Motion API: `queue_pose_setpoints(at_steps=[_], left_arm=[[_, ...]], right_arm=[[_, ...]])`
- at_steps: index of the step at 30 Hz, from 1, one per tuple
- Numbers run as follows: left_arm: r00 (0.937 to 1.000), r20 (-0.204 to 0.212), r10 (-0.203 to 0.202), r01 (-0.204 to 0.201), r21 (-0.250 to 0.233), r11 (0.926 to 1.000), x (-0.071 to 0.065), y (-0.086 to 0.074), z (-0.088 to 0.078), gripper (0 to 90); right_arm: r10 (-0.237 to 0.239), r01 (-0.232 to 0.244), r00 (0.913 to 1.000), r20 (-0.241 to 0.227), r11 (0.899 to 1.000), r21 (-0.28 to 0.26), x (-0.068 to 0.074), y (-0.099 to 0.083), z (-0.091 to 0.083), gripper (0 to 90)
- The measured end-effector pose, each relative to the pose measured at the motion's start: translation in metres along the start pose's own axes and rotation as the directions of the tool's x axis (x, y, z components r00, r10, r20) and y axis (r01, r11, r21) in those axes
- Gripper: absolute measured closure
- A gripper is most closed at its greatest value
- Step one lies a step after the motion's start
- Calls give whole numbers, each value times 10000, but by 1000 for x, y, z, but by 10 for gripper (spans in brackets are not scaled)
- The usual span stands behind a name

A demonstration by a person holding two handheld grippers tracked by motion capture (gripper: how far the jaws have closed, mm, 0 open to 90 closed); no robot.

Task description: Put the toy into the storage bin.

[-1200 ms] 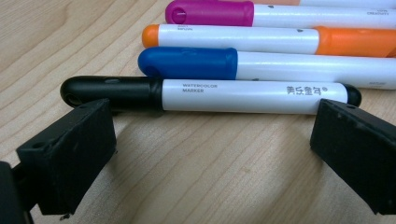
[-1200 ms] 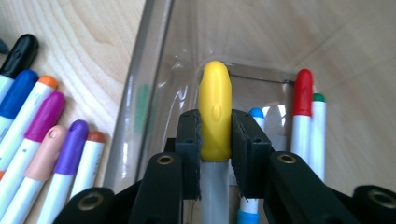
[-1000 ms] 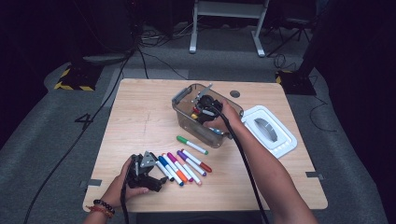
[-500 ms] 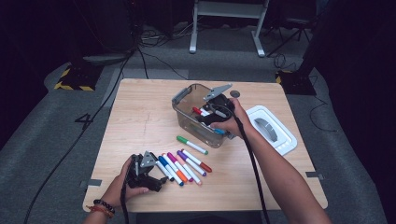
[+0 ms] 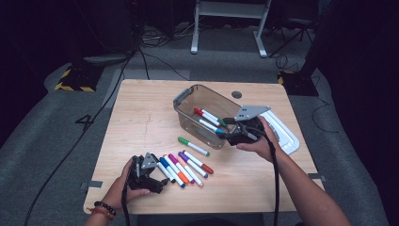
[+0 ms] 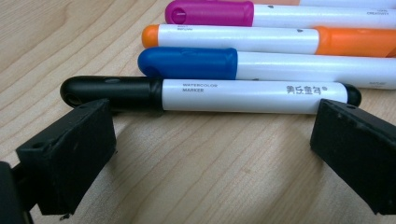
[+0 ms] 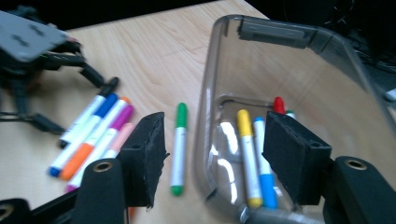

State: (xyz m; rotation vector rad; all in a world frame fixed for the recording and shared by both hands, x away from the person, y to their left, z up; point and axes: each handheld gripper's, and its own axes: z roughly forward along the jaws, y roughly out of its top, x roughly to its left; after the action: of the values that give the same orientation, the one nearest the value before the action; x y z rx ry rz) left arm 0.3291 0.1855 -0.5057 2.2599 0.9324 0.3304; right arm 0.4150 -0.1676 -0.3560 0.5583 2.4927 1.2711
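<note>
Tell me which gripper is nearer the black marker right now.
Left. The left gripper sits right at the black marker, open jaws flanking it on the table. The right gripper is far across, at the clear bin.

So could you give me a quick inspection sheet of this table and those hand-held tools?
Surface: wooden table, bare around the things.
Job's things: clear bin holding several markers; green marker alone beside it; marker row lying flat, black marker nearest the left tool.
Clutter: white lid by the bin.
Grippers: left tool open, at the black marker; right tool open, at the bin's rim.
Cables: one trails from each tool.
Surroundings: dark floor, floor cables, desk legs.
</note>
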Motion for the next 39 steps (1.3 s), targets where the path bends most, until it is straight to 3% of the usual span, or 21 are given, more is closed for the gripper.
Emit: queue_pose_setpoints(at_steps=[5, 8, 13, 15, 18, 28, 39], left_arm=[[10000, 4, 7, -7, -11, 10000, 0, 0, 0, 5], [10000, -4, 4, -4, 0, 10000, 0, 0, 0, 5], [10000, 0, -3, 3, -2, 10000, 0, 0, 0, 5], [10000, -1, -3, 3, -1, 10000, 0, 0, 0, 5], [10000, -6, 5, -5, -1, 10000, 0, 0, 0, 5], [10000, -12, -3, 3, -2, 10000, 0, 0, 0, 5], [10000, -4, -11, 11, -10, 10000, 0, 0, 0, 5]], right_arm=[[-44, 40, 9999, -151, 9997, -253, 19, -27, -17, 418], [-86, 83, 9996, -264, 9999, -108, 29, -45, -19, 438], [-216, 221, 9982, -551, 9997, 82, 42, -69, -8, 477], [-419, 438, 9974, -589, 9985, 319, 46, -75, 1, 481], [-349, 399, 9962, -799, 9973, 618, 50, -84, 18, 486], [-449, 626, 9893, -1385, 9901, 1260, 59, -94, 65, 517], [-428, 645, 9913, -1248, 9824, 1751, 61, -92, 89, 565]])
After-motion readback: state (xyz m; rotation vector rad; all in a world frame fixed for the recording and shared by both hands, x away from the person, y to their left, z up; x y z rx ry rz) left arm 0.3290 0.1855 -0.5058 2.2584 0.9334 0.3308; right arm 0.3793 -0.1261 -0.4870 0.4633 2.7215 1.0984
